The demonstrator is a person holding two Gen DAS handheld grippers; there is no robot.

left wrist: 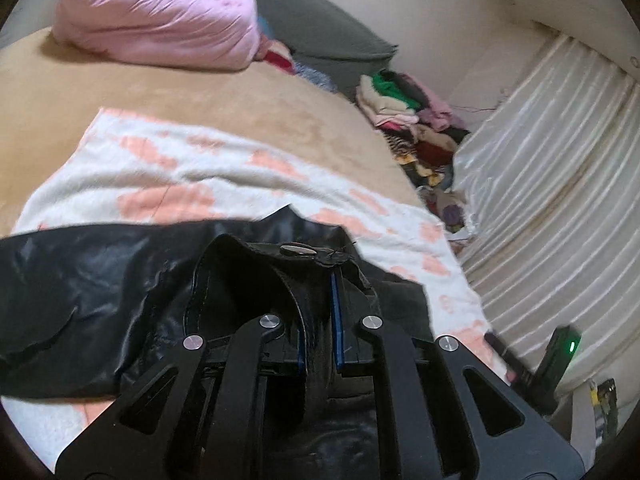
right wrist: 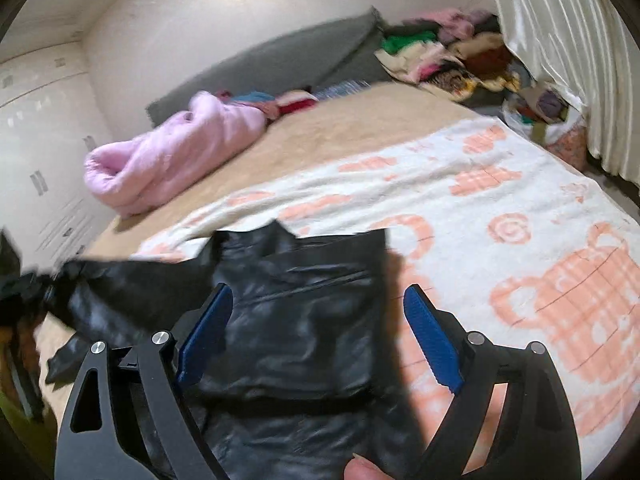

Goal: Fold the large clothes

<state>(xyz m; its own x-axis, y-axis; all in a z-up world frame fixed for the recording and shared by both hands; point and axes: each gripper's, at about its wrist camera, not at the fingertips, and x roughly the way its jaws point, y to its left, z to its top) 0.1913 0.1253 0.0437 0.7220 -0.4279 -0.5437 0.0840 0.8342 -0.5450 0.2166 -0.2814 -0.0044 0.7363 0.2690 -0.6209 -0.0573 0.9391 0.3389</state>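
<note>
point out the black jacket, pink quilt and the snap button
black jacket point(right wrist: 304, 320): right wrist view, shiny front panel
pink quilt point(left wrist: 160, 20): left wrist view, bundle's middle
snap button point(left wrist: 297, 249): left wrist view, its metal face

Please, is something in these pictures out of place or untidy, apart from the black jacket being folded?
Yes. A heap of mixed clothes lies loose in the corner between the bed and the curtain, unfolded and spilling downward. The pink quilt is bunched, not laid flat.

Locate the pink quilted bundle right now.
The pink quilted bundle lies at the bed's far end on the tan cover, in front of the grey headboard cushion; upper left in both wrist views, beyond the patterned blanket.
</note>
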